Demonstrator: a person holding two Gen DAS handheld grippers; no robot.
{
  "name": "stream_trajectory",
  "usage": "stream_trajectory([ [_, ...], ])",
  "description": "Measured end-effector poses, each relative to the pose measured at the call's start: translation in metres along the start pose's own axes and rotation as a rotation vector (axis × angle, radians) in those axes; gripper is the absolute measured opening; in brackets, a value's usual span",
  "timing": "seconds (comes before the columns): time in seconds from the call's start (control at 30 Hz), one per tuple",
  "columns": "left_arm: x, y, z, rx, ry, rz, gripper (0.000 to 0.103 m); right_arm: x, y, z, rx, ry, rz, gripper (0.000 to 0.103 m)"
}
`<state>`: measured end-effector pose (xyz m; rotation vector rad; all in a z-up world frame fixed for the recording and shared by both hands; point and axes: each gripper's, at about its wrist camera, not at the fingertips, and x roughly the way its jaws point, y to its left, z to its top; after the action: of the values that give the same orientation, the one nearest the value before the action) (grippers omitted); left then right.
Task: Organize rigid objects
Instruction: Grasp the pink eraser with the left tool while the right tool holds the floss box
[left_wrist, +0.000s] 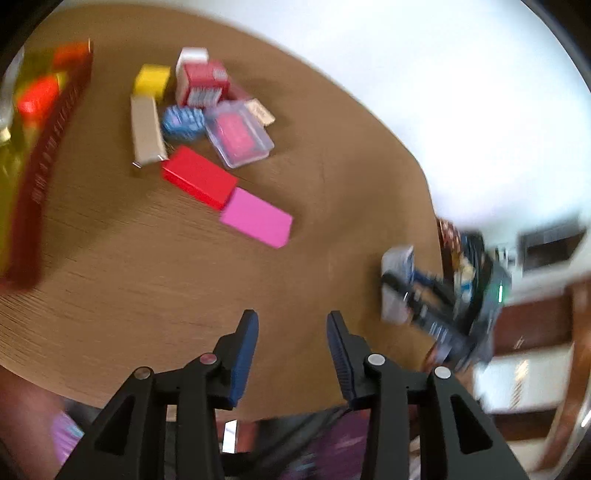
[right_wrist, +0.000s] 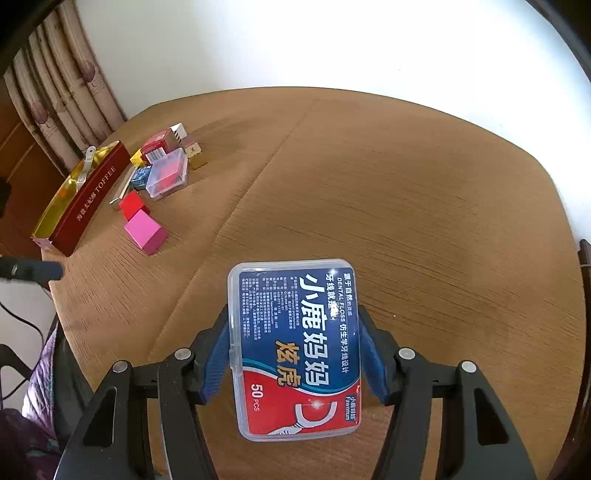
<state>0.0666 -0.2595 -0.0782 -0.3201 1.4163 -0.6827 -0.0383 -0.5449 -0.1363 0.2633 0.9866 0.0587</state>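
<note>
My right gripper (right_wrist: 295, 345) clamps the floss box (right_wrist: 295, 347) by its long sides, above the table; the toffee tray (right_wrist: 88, 199) lies far left-forward. My left gripper (left_wrist: 291, 325) is empty, jaws apart.

Dental floss box (right_wrist: 295, 347) clamped between right gripper (right_wrist: 295, 354) jaws, wooden table (right_wrist: 406, 206)

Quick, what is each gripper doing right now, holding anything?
Left gripper: open, nothing between its fingers.
Right gripper: closed on a clear plastic dental floss box.
</note>
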Motion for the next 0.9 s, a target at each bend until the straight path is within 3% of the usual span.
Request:
stream_trajectory([
  [0.23, 0.042, 0.001, 0.038, -0.374, -0.011, 0.035, 0.039, 0.003, 0.0, -0.003, -0.012, -0.025, 0.082, 0.058],
  [0.43, 0.063, 0.014, 0.049, -0.594, -0.049, 0.158, 0.039, 0.004, -0.007, -0.009, 0.003, -0.044, 0.157, 0.058],
  [0.5, 0.071, 0.017, 0.05, -0.628, -0.029, 0.16, 0.04, 0.003, -0.011, -0.01, 0.005, -0.052, 0.174, 0.058],
  [0.57, 0.073, 0.014, 0.05, -0.656, -0.051, 0.167, 0.049, 0.002, -0.014, -0.01, 0.006, -0.059, 0.191, 0.058],
  [0.67, 0.079, 0.01, 0.053, -0.686, -0.061, 0.189, 0.05, 0.005, -0.013, -0.008, -0.002, -0.063, 0.205, 0.058],
  [0.73, 0.082, 0.008, 0.053, -0.694, -0.052, 0.199, 0.047, 0.007, -0.013, -0.006, -0.006, -0.056, 0.211, 0.059],
  [0.77, 0.081, 0.01, 0.053, -0.697, -0.042, 0.216, 0.036, 0.009, -0.013, -0.005, -0.006, -0.052, 0.212, 0.059],
  [0.9, 0.084, 0.014, 0.058, -0.695, -0.022, 0.187, 0.032, 0.012, -0.009, -0.007, -0.027, -0.039, 0.192, 0.06],
])
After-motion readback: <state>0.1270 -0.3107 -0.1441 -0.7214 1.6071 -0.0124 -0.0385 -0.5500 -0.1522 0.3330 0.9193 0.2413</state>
